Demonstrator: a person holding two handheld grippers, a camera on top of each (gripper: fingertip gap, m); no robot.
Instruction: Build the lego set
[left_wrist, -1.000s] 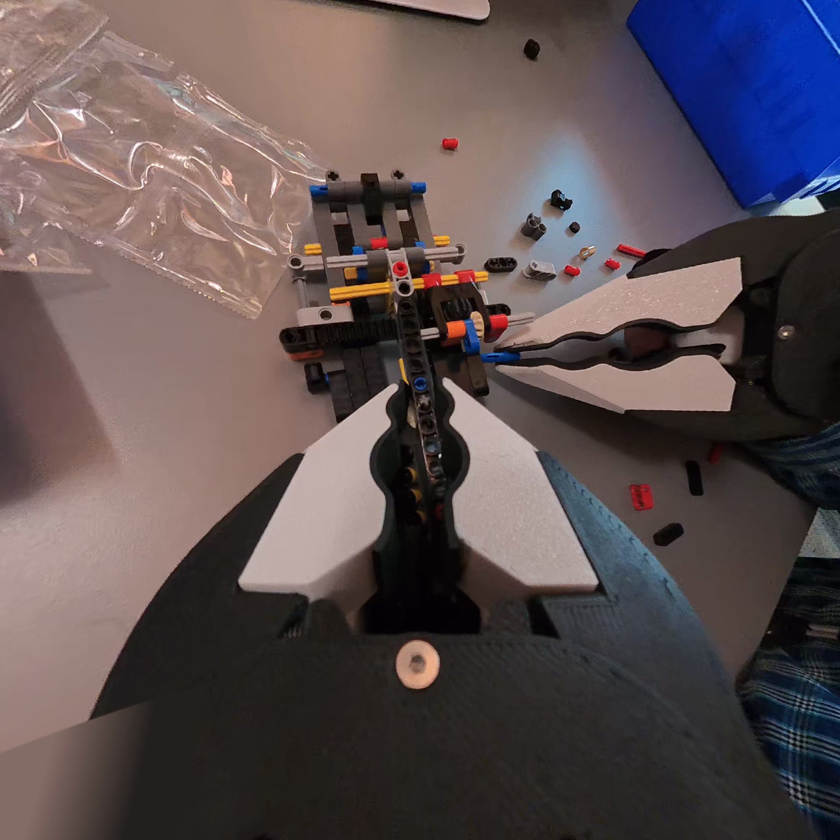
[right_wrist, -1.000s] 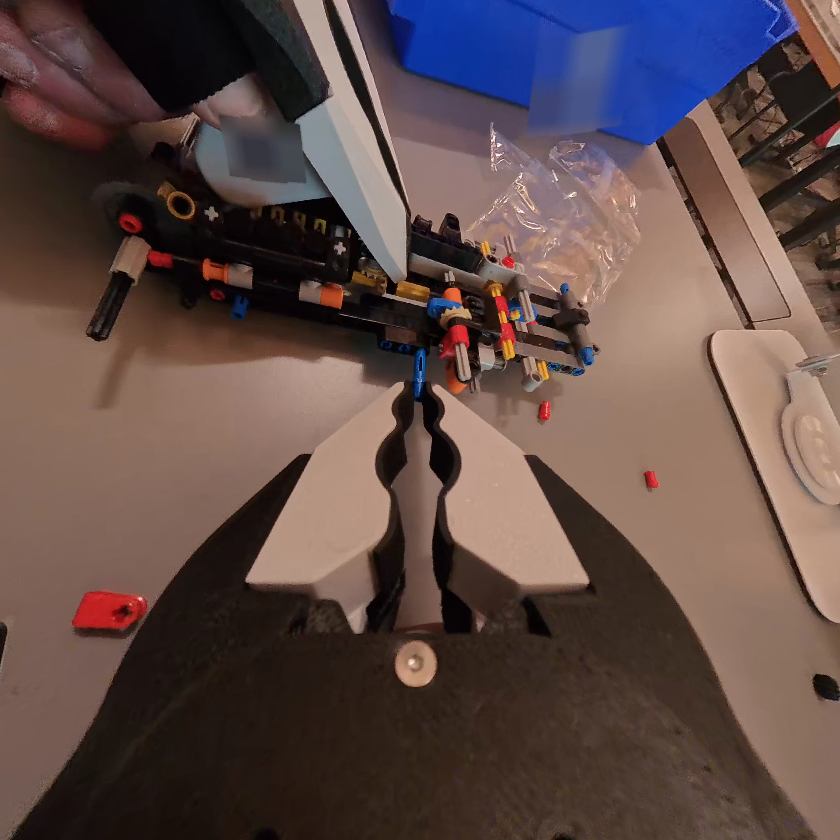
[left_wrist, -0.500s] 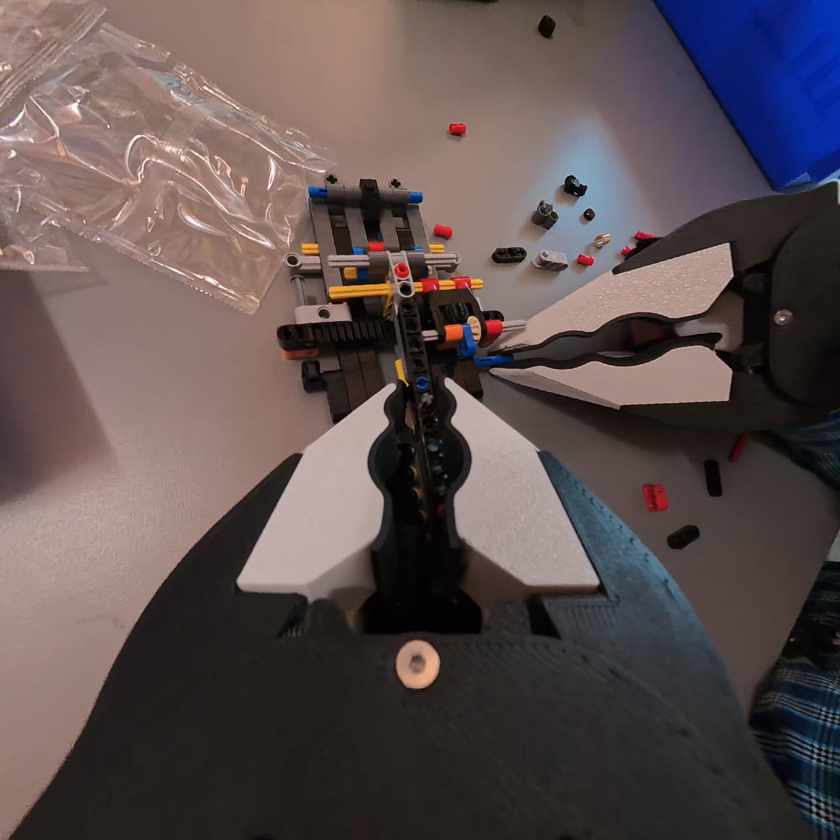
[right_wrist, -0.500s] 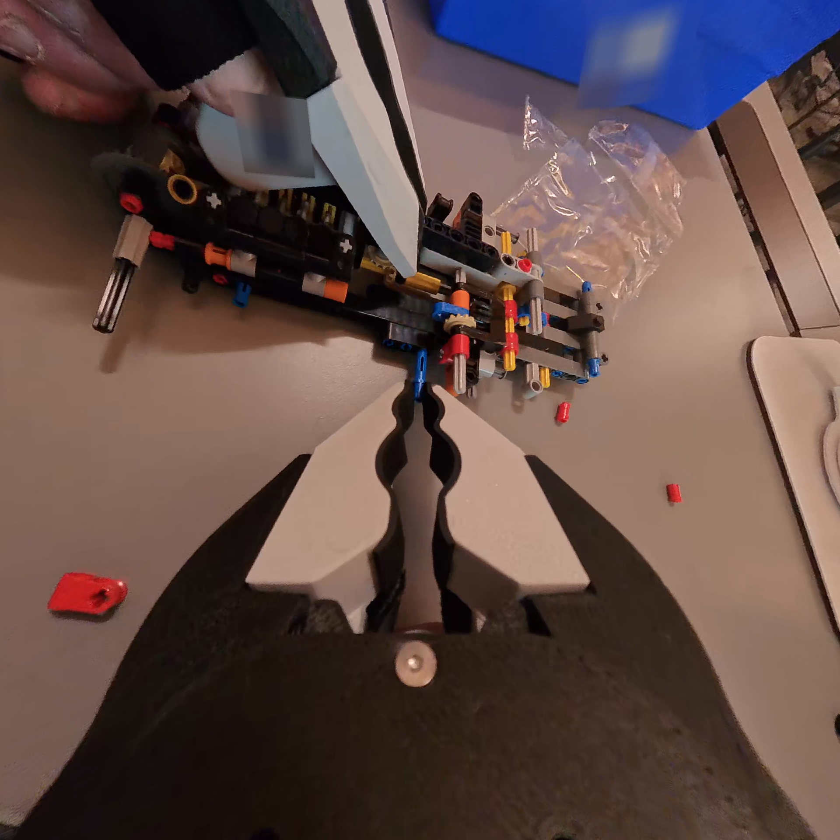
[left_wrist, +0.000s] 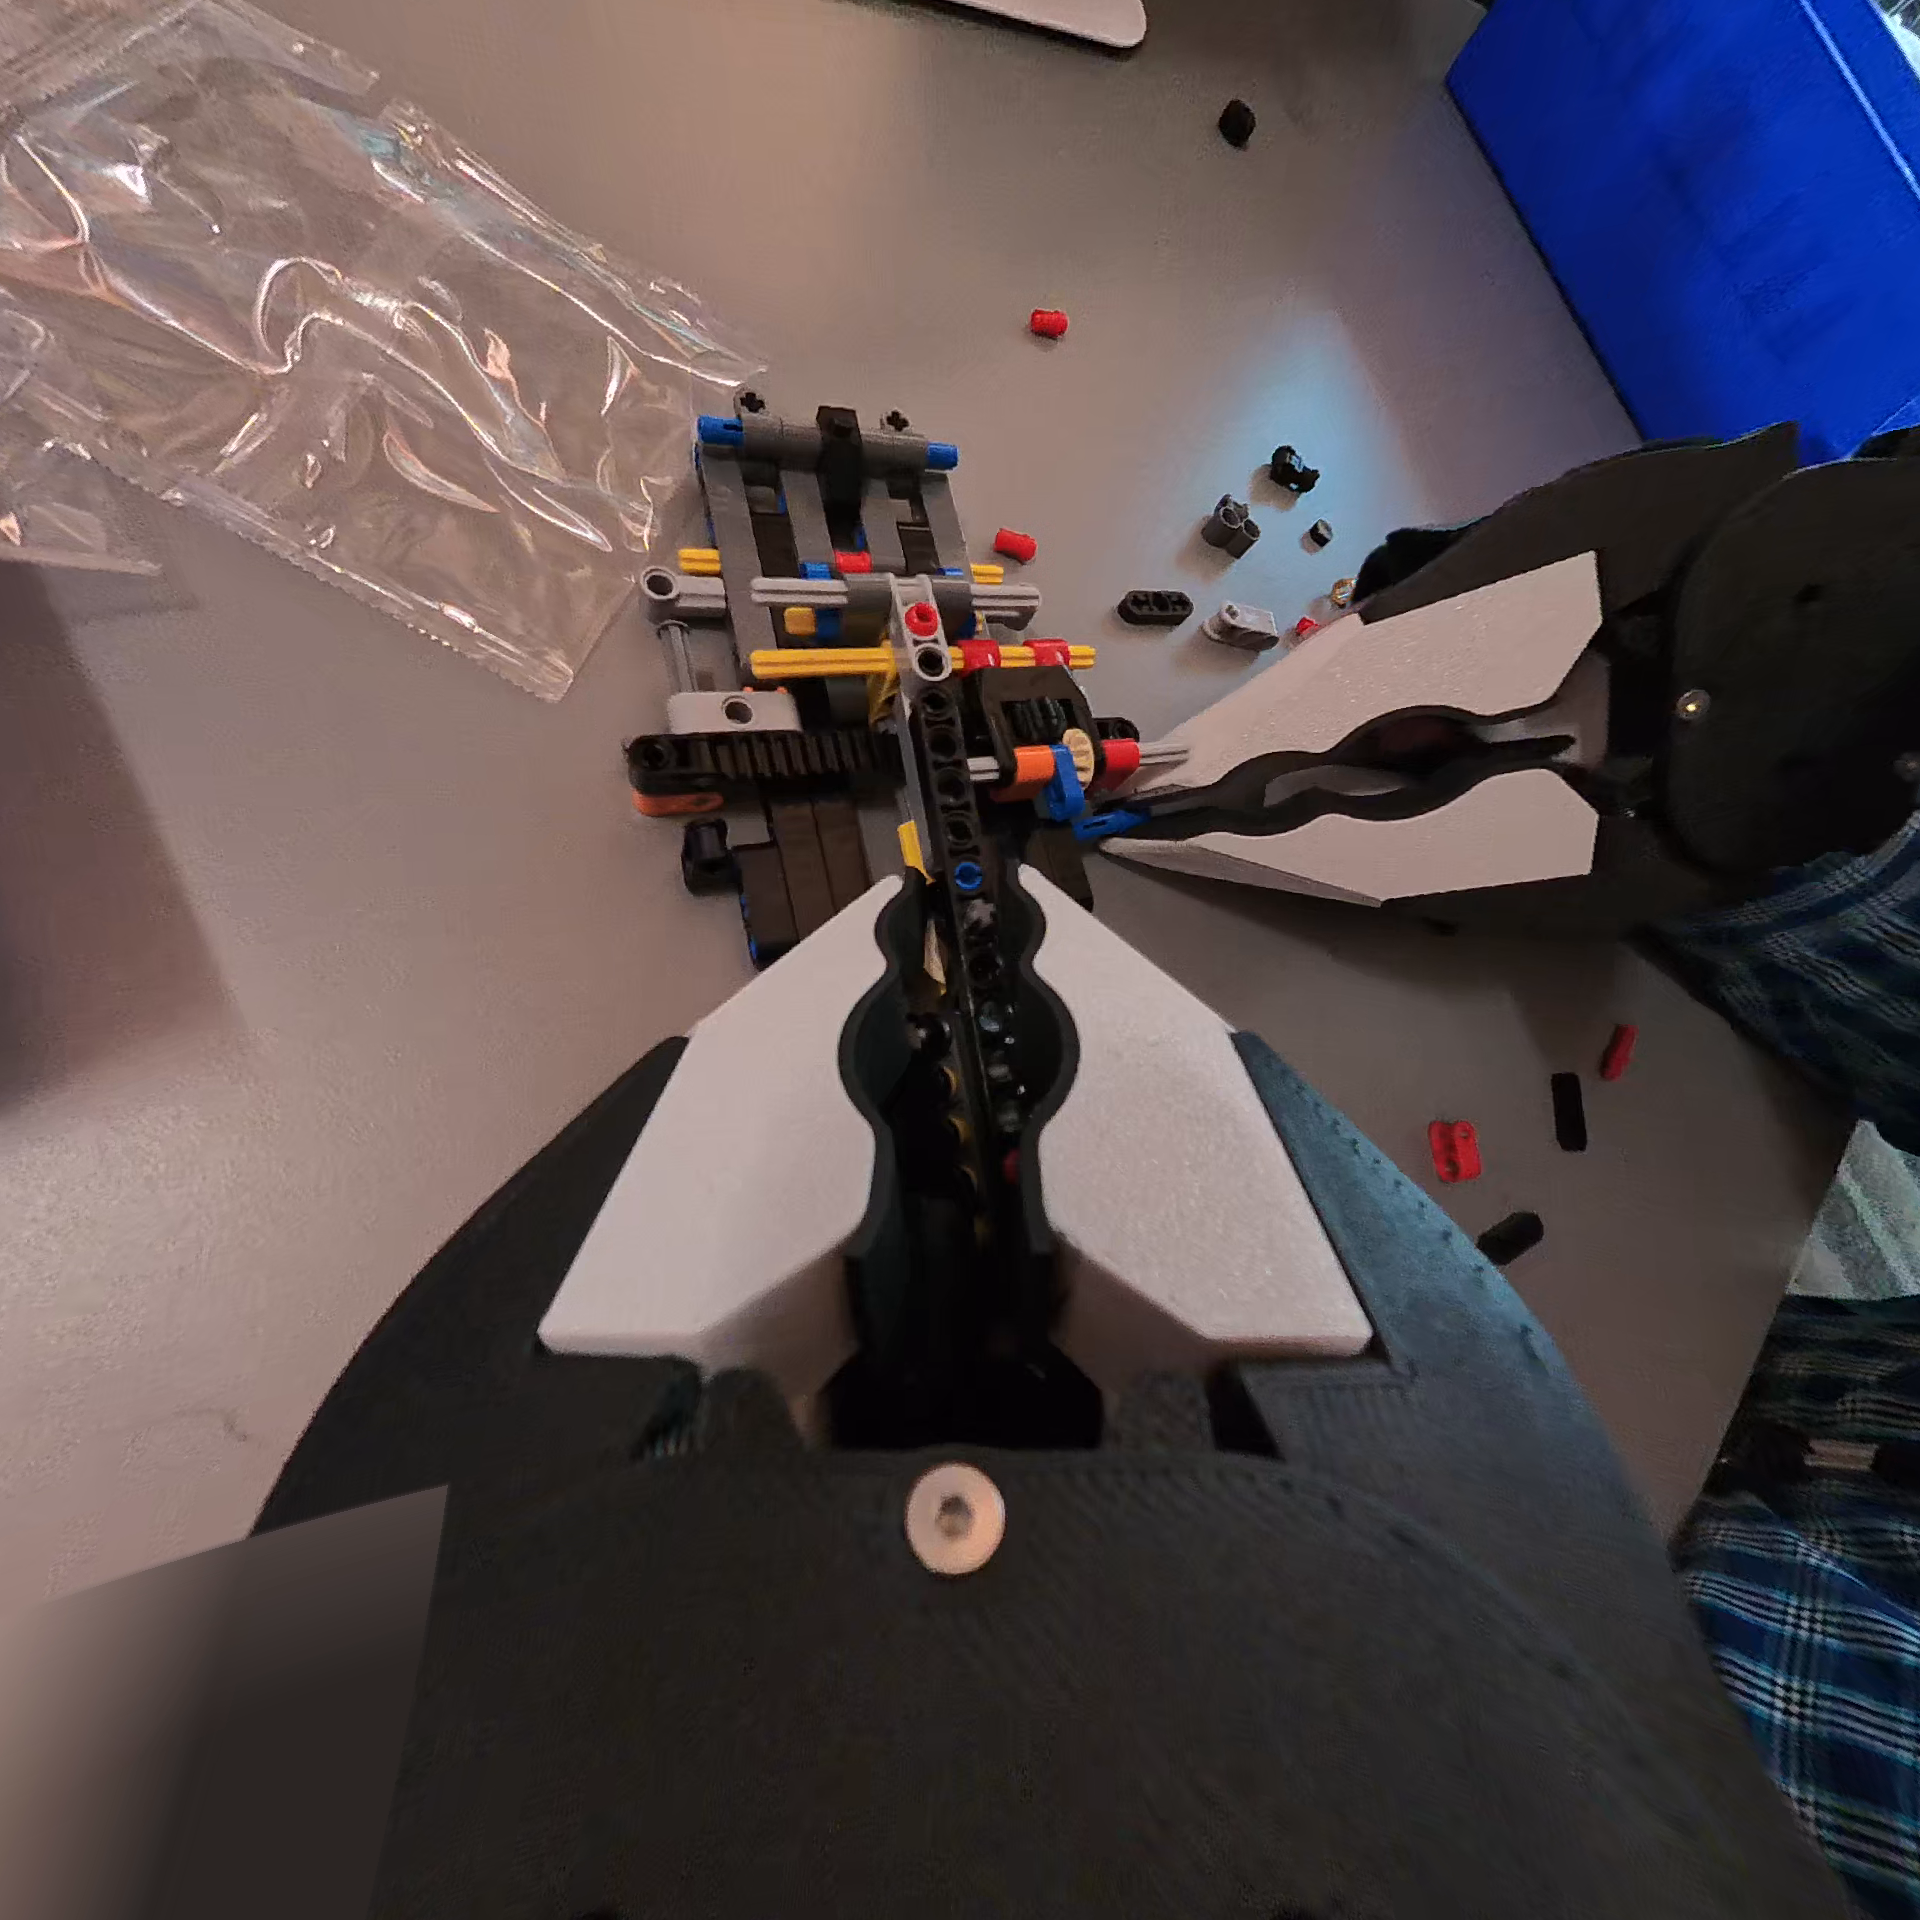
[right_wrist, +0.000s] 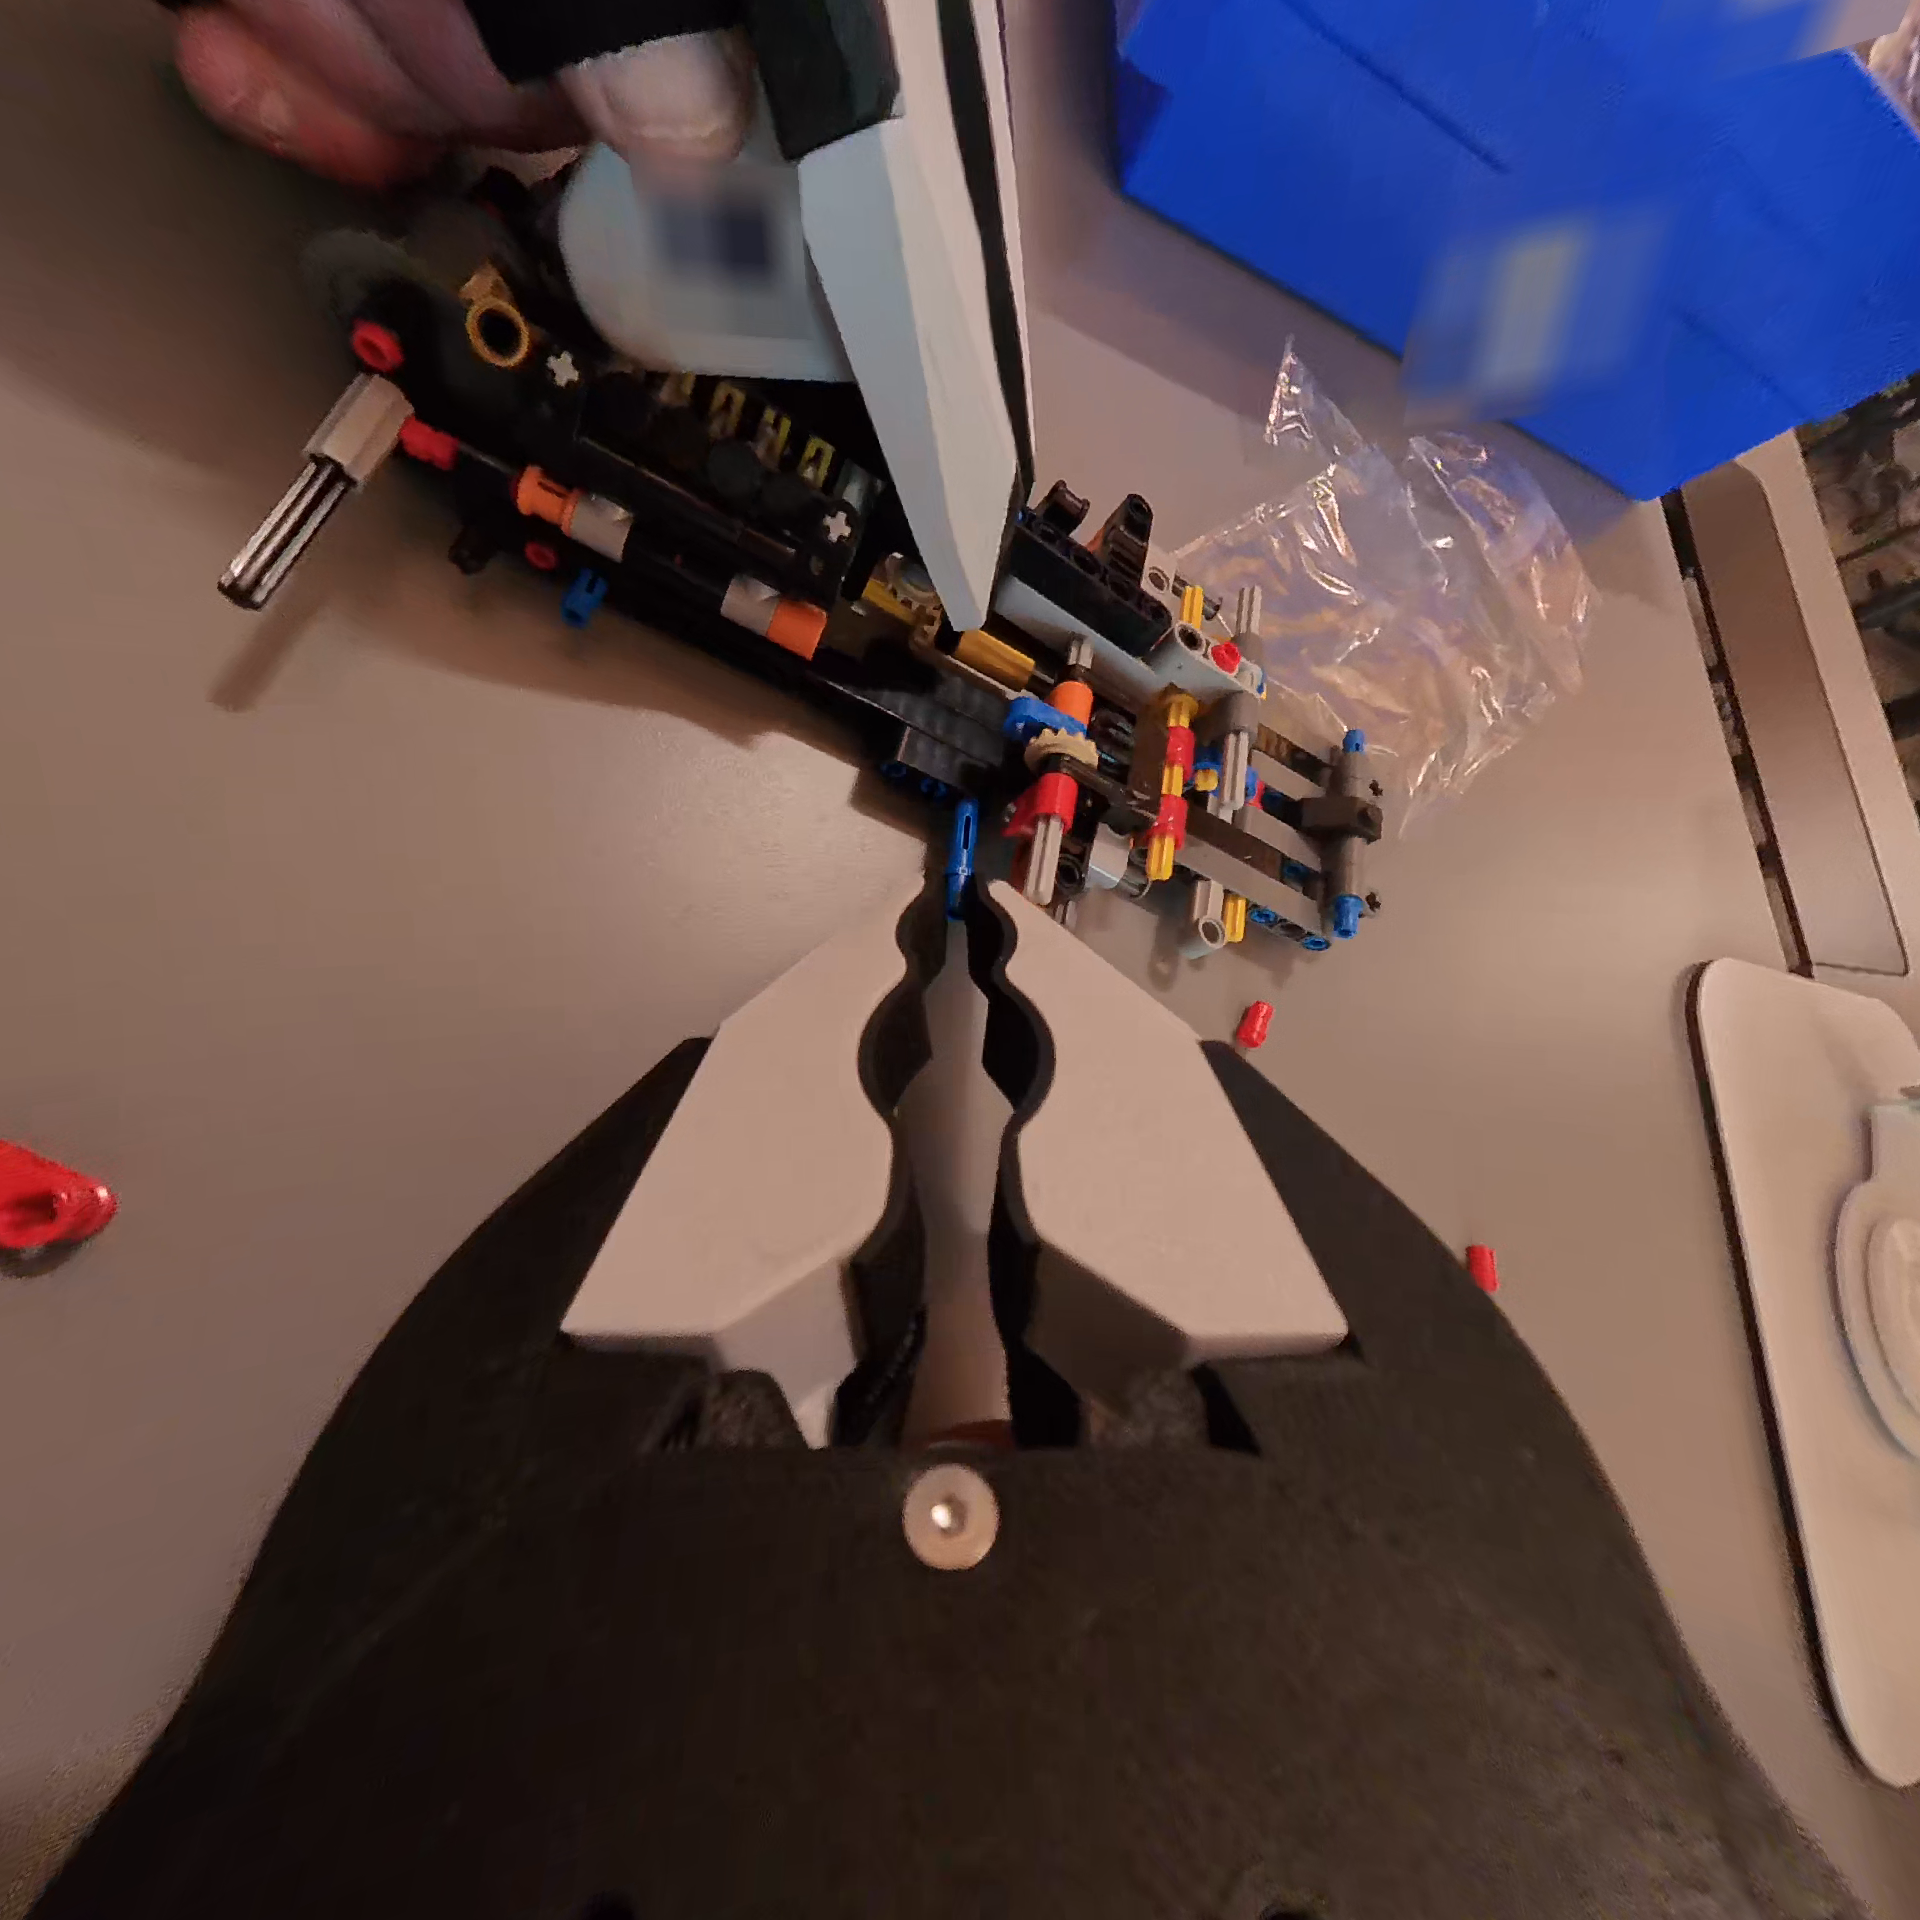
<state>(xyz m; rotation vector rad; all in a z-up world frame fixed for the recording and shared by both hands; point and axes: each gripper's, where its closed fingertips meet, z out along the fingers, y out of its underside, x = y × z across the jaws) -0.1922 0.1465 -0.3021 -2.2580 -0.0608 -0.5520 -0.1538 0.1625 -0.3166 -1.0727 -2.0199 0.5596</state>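
1. The lego model (left_wrist: 862, 665) lies flat on the grey counter (left_wrist: 312, 1039), with a clear plastic bag (left_wrist: 312, 312) just beside it and a blue bin (left_wrist: 1714, 187) toward a far corner.
2. The left gripper (left_wrist: 961, 904) has its jaws pressed onto the model's long black beam (left_wrist: 951, 769), pinning the model down.
3. The right gripper (right_wrist: 961, 899) has its jaws pinching a small blue pin (right_wrist: 961, 847) by one end; the pin's free end points straight ahead at the model's near side edge.
4. The pin's long axis runs in line with the jaws and crosswise to the model's length. Its tip sits just beside the edge, apparently not yet seated.
5. Likely next: push the pin forward into a beam hole while the left grip braces.
6. Loose red and black pieces (left_wrist: 1455, 1148) lie scattered near the right gripper.
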